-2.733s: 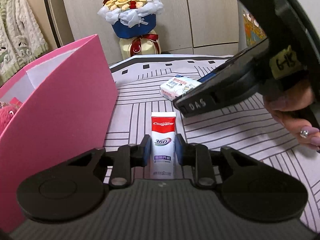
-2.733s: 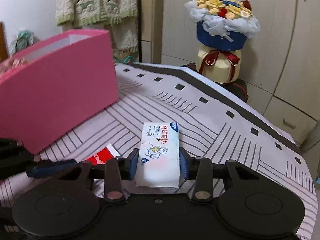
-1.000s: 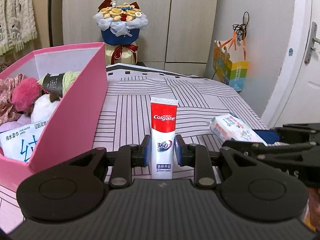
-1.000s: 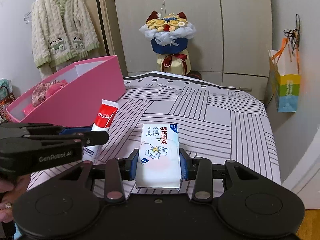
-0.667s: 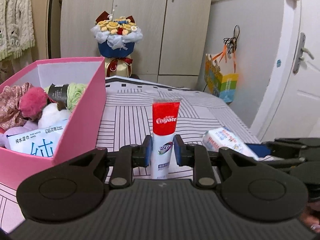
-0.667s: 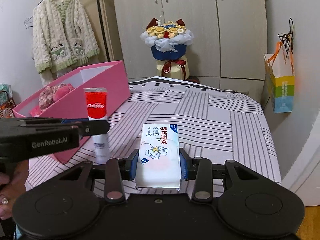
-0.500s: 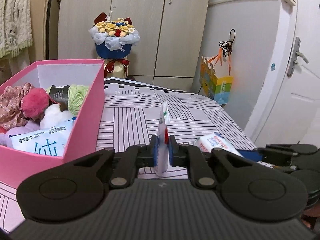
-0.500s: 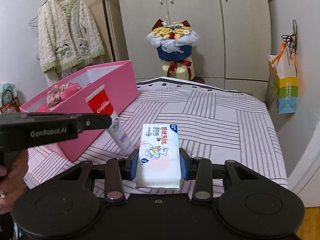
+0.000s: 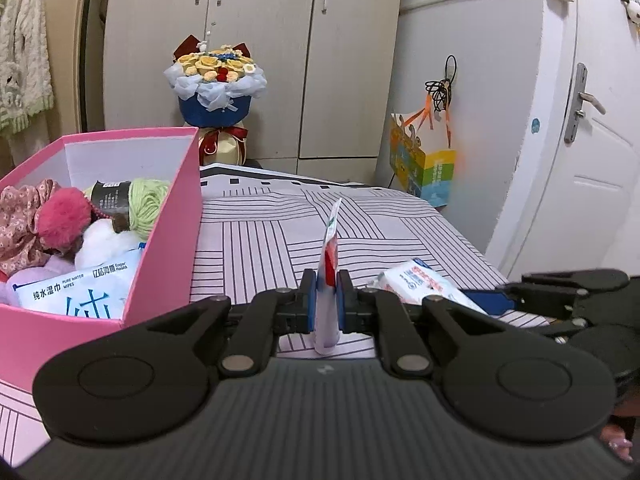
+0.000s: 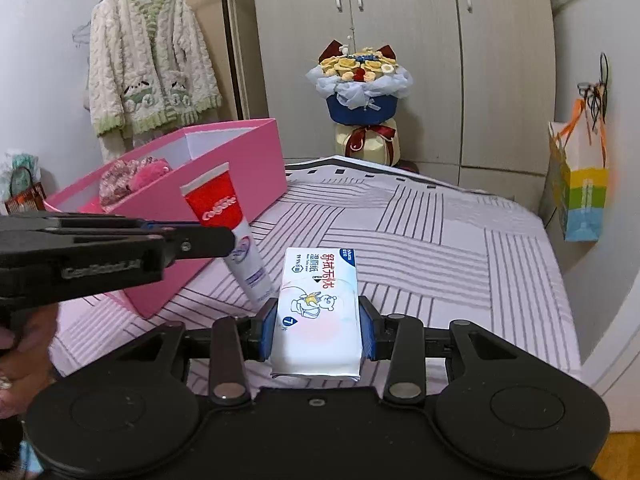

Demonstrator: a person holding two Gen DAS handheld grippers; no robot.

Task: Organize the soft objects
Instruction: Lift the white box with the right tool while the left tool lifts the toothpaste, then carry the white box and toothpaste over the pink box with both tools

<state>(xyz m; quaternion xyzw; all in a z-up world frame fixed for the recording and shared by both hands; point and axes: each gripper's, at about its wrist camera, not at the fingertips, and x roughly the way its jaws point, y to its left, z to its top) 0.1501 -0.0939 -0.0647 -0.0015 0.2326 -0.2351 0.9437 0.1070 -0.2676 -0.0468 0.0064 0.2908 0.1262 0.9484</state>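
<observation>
My left gripper is shut on a red and white toothpaste tube, seen edge-on in the left wrist view and held above the striped bed cover. In the right wrist view the same toothpaste tube leans in the left gripper, just right of the pink box. My right gripper is shut on a white pack of wet tissues, lifted over the bed. That tissue pack also shows low on the right in the left wrist view.
The open pink box holds a pink pompom, green yarn, floral cloth and a wipes pack. A flower bouquet stands beyond the bed by the wardrobe. A colourful paper bag hangs at the right wall.
The left jaws squeezed tighter and the toothpaste tube turned from face-on to edge-on while rising off the bed. Both grippers lifted. The tissue pack stayed gripped in the right gripper.
</observation>
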